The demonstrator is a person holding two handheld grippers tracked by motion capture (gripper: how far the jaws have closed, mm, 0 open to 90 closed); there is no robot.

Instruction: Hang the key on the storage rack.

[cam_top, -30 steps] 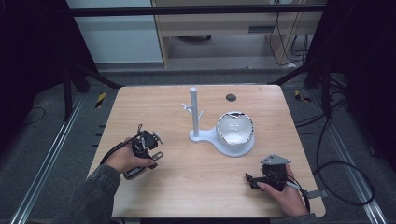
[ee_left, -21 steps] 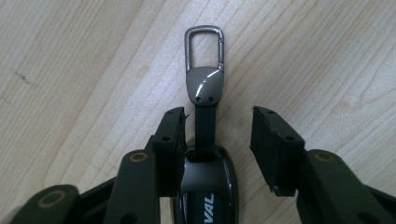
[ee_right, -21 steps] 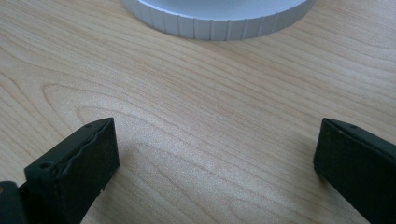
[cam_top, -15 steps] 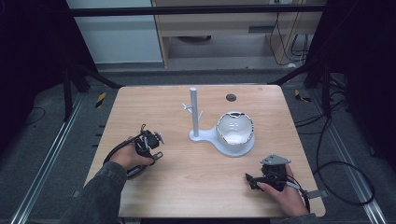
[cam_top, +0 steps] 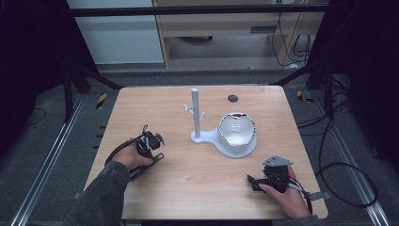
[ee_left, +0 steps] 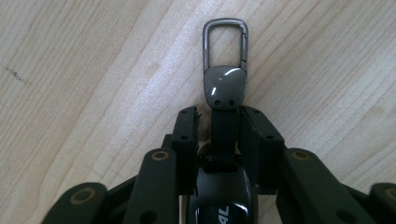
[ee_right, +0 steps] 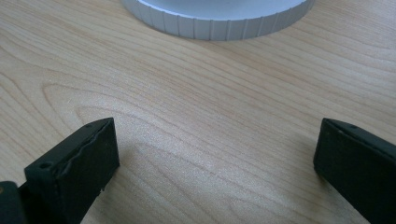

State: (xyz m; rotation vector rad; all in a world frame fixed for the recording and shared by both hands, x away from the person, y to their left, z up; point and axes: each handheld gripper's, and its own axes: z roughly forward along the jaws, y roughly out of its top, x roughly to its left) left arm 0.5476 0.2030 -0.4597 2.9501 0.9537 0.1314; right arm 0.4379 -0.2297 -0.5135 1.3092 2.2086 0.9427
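Key fob w/ grey clip lies on the table at 9 o'clock of the white stand, left gripper jaws just closing onto its strap, right gripper at 5 o'clock wide open, empty.

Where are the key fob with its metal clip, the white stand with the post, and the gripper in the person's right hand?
key fob [ee_left: 224, 88], left gripper view, on its grey plate below the clip.
white stand [cam_top: 195, 113], high view, on its upright post.
right gripper [cam_top: 251, 181], high view, at its jaw tips.
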